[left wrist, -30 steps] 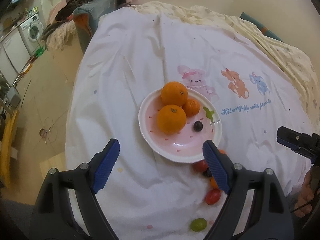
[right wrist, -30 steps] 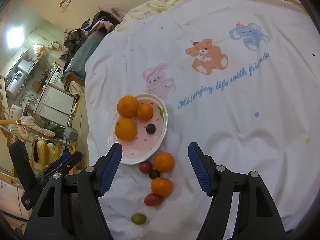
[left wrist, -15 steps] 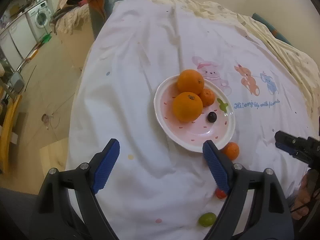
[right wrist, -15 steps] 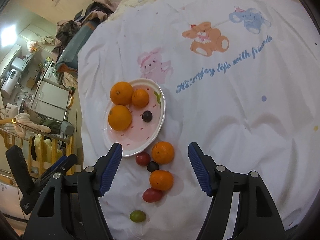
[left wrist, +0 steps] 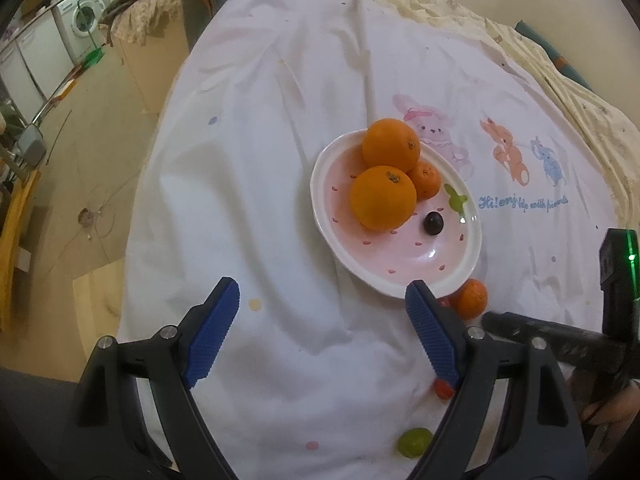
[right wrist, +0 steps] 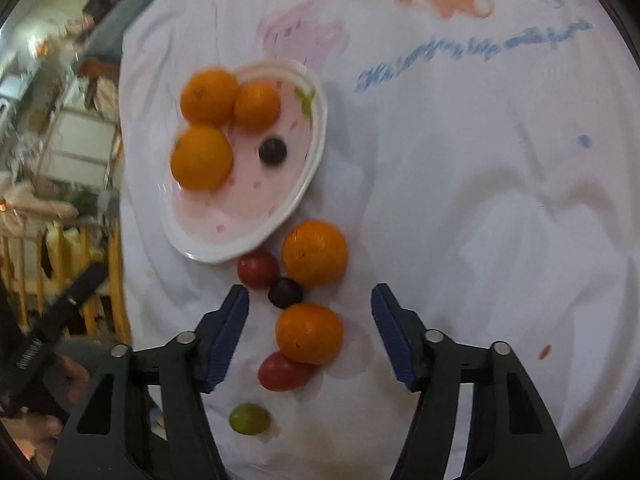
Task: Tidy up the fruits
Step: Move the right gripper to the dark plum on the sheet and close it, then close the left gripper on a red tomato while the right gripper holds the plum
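Note:
A pink plate (right wrist: 208, 240) (left wrist: 460, 276) holds two oranges (right wrist: 202, 158), a small tangerine (right wrist: 256, 106) and a dark grape (right wrist: 273, 151). Beside it on the white cloth lie two tangerines (right wrist: 314, 252) (right wrist: 309, 333), a red tomato (right wrist: 258, 269), a dark grape (right wrist: 285, 293), an oblong red tomato (right wrist: 282, 371) and a green grape (right wrist: 248, 419). My right gripper (right wrist: 310, 334) is open, low over the cloth, its jaws either side of the nearer tangerine. My left gripper (left wrist: 320, 332) is open and empty, above bare cloth left of the plate.
The white cartoon-print cloth (left wrist: 280, 120) covers a bed whose left edge drops to the floor (left wrist: 80, 140). A washing machine (left wrist: 78, 20) and clutter stand far left. The right gripper's body (left wrist: 616, 312) shows at the right of the left wrist view.
My right gripper has moved down and forward, so the loose fruits are much closer and the nearer tangerine now lies between its jaws. My left gripper has drifted left and slightly back.

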{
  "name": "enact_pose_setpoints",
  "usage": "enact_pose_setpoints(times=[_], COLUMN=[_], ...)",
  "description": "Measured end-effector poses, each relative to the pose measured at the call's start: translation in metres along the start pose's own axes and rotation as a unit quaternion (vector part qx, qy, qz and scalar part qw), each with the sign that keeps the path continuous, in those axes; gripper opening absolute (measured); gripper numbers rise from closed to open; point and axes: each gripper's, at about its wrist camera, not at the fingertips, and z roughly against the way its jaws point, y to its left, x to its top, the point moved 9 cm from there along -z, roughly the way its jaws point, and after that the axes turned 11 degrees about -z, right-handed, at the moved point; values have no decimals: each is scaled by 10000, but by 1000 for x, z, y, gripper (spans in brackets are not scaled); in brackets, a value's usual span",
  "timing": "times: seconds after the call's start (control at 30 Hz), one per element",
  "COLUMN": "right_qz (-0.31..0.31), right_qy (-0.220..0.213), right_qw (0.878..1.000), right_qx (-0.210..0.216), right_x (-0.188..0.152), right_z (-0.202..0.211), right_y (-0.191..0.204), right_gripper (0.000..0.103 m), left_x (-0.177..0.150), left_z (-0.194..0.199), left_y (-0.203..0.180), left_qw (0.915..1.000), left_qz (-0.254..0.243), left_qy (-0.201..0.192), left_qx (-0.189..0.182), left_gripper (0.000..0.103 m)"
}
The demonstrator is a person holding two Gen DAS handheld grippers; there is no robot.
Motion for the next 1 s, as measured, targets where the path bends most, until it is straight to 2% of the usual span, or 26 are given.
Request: enact_pose_setpoints(times=[0.1, 0.4, 0.43, 0.53, 0.57, 0.77, 0.9, 1.0], right_qz=[310, 754, 722, 806, 871, 915, 790, 745], right_qy=[201, 442, 420, 374, 393, 358, 207, 98], right_qw=[9992, 9929, 9935, 9935, 9933, 9949, 9965, 9968], right_qx=[-175, -809, -779, -707, -643, -217, 151, 262], right_x=[-5, -9, -8, -8, -10, -18, -16, -14], right_z=[-16, -44, -44, -42, -42, -32, -6, 13], right_y=[12, 15, 15, 18, 21, 32, 32, 32], right_gripper=[52, 49, 47, 34, 23, 23, 23, 23], left_x=[0, 0, 0, 0, 1, 0, 0, 0], left_z=[-4, -9, -9, -10, -10, -9, -8, -7], left_y=[-1, 2, 1, 0, 0, 0, 4, 3], left_qw=[10000, 9999, 9999, 9999, 9999, 9999, 9999, 9999], left_qz=[18, 59, 62, 55, 46, 56, 119, 108], left_qy=[43, 95, 103, 115, 110, 93, 83, 83], left_qx=[-18, -27, -30, -46, -45, -33, -34, -78], left_gripper=[83, 83, 83, 83, 83, 83, 83, 83])
